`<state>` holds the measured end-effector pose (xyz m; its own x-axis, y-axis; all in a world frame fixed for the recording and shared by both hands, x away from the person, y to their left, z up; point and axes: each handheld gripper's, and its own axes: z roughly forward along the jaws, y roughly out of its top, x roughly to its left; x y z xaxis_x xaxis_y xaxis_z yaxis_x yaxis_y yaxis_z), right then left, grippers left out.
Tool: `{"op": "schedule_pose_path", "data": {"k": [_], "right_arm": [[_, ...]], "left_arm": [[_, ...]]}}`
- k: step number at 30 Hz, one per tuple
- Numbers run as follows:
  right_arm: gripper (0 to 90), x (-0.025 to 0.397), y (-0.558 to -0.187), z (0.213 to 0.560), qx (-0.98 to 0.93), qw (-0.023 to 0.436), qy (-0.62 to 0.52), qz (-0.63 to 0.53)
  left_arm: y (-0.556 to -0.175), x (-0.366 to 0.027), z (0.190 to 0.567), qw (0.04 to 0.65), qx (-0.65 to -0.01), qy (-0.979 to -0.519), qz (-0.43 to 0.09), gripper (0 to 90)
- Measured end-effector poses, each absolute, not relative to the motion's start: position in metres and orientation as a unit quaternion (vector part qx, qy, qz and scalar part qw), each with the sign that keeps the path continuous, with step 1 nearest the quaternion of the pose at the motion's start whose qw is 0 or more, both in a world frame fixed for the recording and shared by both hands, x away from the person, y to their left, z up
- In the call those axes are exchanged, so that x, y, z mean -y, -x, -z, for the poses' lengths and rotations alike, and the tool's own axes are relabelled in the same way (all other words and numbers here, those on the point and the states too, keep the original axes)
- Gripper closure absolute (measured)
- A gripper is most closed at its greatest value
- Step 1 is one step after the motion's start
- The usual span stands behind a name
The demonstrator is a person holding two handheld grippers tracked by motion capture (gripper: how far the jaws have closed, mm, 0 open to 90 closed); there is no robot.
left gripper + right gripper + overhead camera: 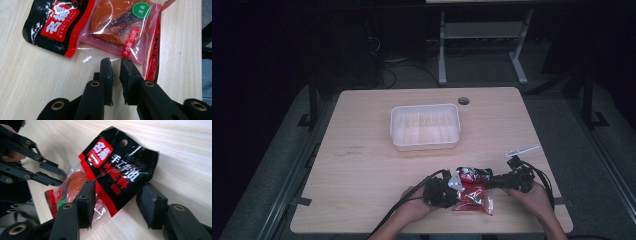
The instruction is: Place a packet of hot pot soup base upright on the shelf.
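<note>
Right gripper view: my right gripper (116, 205) straddles the hotpot-base sachet (112, 172), jaws spread; left gripper (115, 75) nearly closed, gripping nothing. Sachet looks light, floppy, slick; I'd pinch the flat sealed edge.

A light wooden table (362, 150) carries a white plastic tub (425, 126) well beyond the left gripper (455, 190). A sauce packet (473, 192) lies flat just ahead of its jaws, and a small white strip (522, 150) rests beyond the right gripper (492, 184).
</note>
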<state>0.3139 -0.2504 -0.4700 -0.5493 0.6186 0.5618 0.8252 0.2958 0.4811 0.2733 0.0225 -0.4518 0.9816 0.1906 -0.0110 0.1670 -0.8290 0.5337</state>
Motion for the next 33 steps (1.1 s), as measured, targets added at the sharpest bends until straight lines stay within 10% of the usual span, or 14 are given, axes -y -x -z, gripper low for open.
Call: {"op": "schedule_pose_path", "data": {"k": [12, 33], "right_arm": [[85.0, 0.241, -0.318, 0.479, 0.782, 0.180, 0.457, 0.384], [90.0, 0.242, -0.300, 0.438, 0.789, 0.106, 0.427, 0.428]], "left_arm": [[-0.272, -0.025, 0.453, 0.288, -0.098, -0.952, -0.026, 79.7], [-0.263, -0.068, 0.433, 0.319, -0.127, -0.938, -0.043, 66.6]]}}
